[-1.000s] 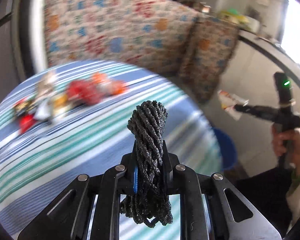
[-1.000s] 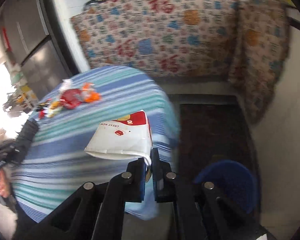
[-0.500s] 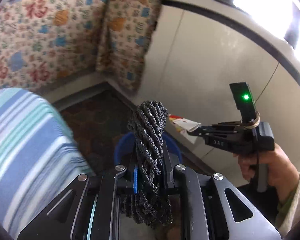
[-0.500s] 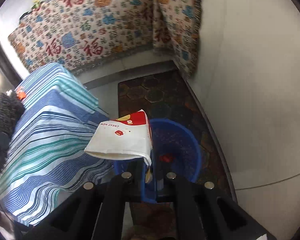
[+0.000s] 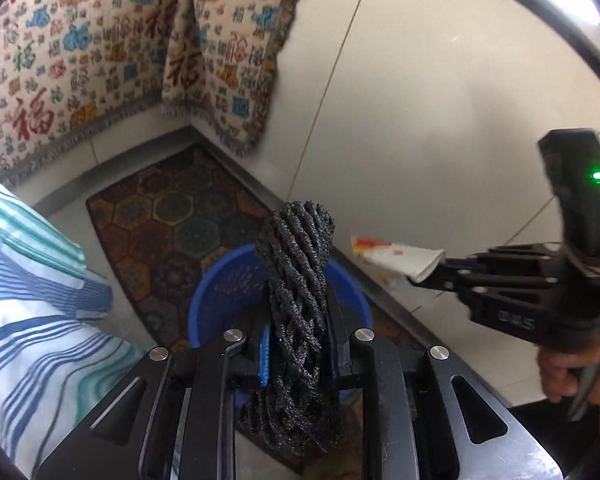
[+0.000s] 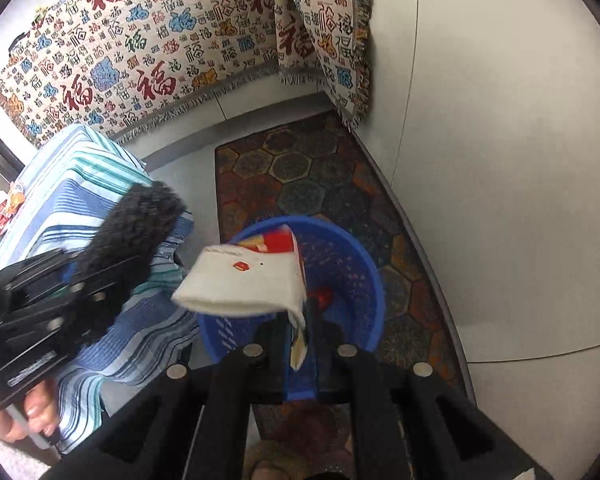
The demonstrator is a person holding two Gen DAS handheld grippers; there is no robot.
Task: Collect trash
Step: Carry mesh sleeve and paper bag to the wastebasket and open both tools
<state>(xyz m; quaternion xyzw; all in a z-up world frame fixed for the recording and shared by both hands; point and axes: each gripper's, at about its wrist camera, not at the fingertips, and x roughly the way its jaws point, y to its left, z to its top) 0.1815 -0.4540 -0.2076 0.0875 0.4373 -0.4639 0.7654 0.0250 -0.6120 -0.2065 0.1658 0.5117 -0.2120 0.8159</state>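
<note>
My left gripper (image 5: 300,312) grips a black mesh bundle (image 5: 300,248) over the blue basket (image 5: 220,292) on the floor, and its jaws are opening. The pads still press the bundle. My right gripper (image 6: 304,320) holds a white and red paper wrapper (image 6: 244,284) by its edge above the same basket (image 6: 352,260), and its jaws are opening too. A small red piece (image 6: 324,294) lies inside the basket. Each gripper shows in the other's view: the right gripper (image 5: 440,270) with its wrapper (image 5: 396,256), and the left gripper (image 6: 80,276) with its bundle (image 6: 136,224).
A table under a blue striped cloth (image 6: 80,184) stands left of the basket, with more coloured wrappers (image 6: 4,208) at its far edge. The basket sits on a hexagon-patterned rug (image 6: 292,160). A white wall (image 6: 500,160) closes the right side, with a patterned cover (image 6: 140,52) behind.
Both grippers swung from over the table to above the blue basket and tipped downward. The bundle and the wrapper stayed in the jaws.
</note>
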